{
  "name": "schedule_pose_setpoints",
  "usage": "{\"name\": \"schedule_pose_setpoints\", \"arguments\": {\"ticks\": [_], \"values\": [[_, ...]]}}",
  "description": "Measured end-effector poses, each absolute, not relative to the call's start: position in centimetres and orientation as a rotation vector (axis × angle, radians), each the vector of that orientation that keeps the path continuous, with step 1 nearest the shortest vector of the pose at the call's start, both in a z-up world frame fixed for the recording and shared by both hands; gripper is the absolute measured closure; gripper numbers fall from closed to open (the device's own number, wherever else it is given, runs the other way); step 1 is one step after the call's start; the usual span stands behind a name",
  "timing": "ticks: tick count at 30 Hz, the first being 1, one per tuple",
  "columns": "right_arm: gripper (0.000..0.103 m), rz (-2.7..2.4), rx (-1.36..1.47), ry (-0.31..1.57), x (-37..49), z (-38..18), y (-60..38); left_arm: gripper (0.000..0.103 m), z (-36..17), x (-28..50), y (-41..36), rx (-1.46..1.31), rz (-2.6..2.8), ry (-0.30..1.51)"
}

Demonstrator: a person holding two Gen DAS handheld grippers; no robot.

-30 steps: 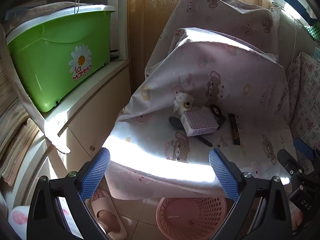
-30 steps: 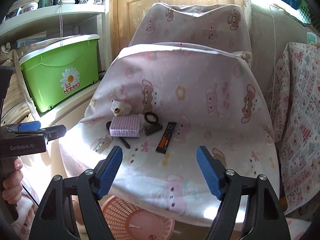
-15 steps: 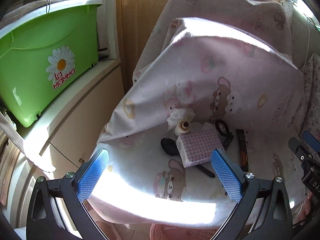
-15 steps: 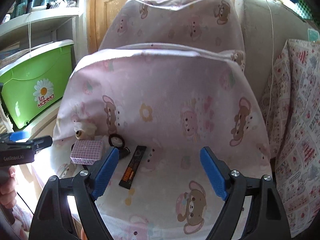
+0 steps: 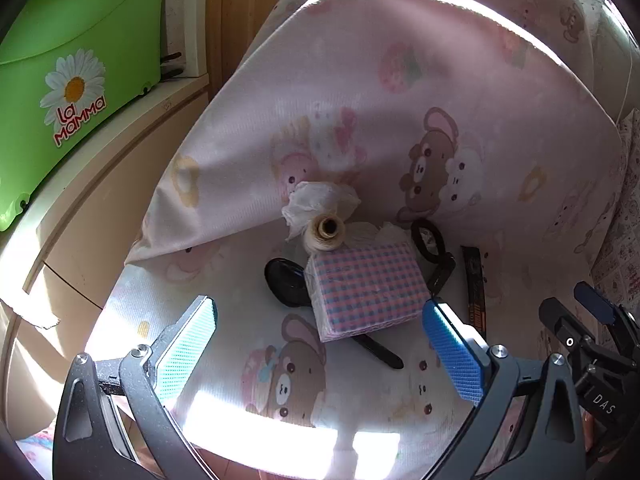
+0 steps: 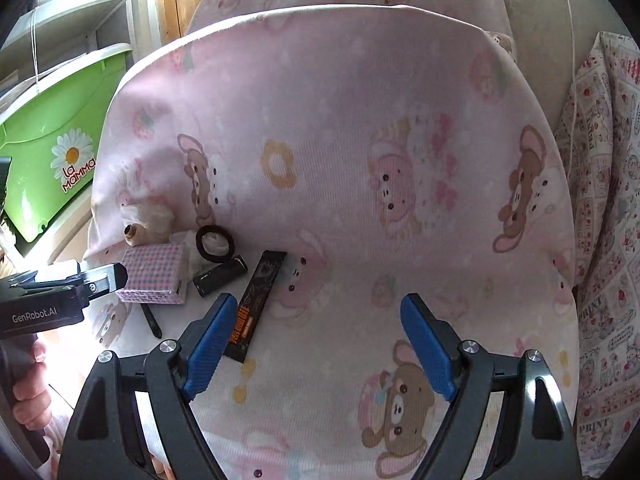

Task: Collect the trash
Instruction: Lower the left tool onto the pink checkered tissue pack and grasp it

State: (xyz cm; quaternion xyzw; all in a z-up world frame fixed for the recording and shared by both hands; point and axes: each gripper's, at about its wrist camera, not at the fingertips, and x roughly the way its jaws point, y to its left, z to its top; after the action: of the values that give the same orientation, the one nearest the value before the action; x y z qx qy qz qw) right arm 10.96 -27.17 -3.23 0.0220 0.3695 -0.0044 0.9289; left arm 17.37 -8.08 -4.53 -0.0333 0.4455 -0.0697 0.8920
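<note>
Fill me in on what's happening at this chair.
A person holds a gripper in each hand over a chair seat draped in pink bear-print cloth. Both the left gripper and the right gripper are open and hold nothing. Clutter sits on the seat: a checked packet, crumpled tissue, a thread spool, a black spoon, a hair tie and a dark wrapper. Nothing is picked up yet.
</note>
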Motion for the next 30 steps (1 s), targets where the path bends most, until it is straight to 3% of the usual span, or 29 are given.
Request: {"name": "schedule_pose_setpoints", "arguments": {"ticks": [8,17,22,24,27,30], "values": [[0.018,-0.072,-0.006,0.735,10.2,-3.5,-27.5,0.001,-4.5,17.3,-13.0,0.092,-0.145,0.856],[0.018,-0.039,0.024,0.769,10.6,-3.9,-27.8,0.001,-6.5,19.3,-14.0,0.082,-0.022,0.898],[0.018,-0.131,-0.022,0.687,10.2,-3.1,-27.7,0.002,-8.2,19.6,-14.5,0.129,0.027,0.978],[0.018,-0.156,-0.047,0.667,10.0,-2.9,-27.7,0.007,-8.1,19.2,-14.0,0.092,0.010,0.986],[0.018,-0.152,-0.053,0.666,9.8,-2.8,-27.8,0.027,-7.8,19.0,-12.8,0.038,-0.049,1.020],[0.018,-0.157,-0.036,0.657,9.7,-2.5,-27.9,0.031,-7.8,19.2,-11.9,-0.009,-0.110,1.089]]}}
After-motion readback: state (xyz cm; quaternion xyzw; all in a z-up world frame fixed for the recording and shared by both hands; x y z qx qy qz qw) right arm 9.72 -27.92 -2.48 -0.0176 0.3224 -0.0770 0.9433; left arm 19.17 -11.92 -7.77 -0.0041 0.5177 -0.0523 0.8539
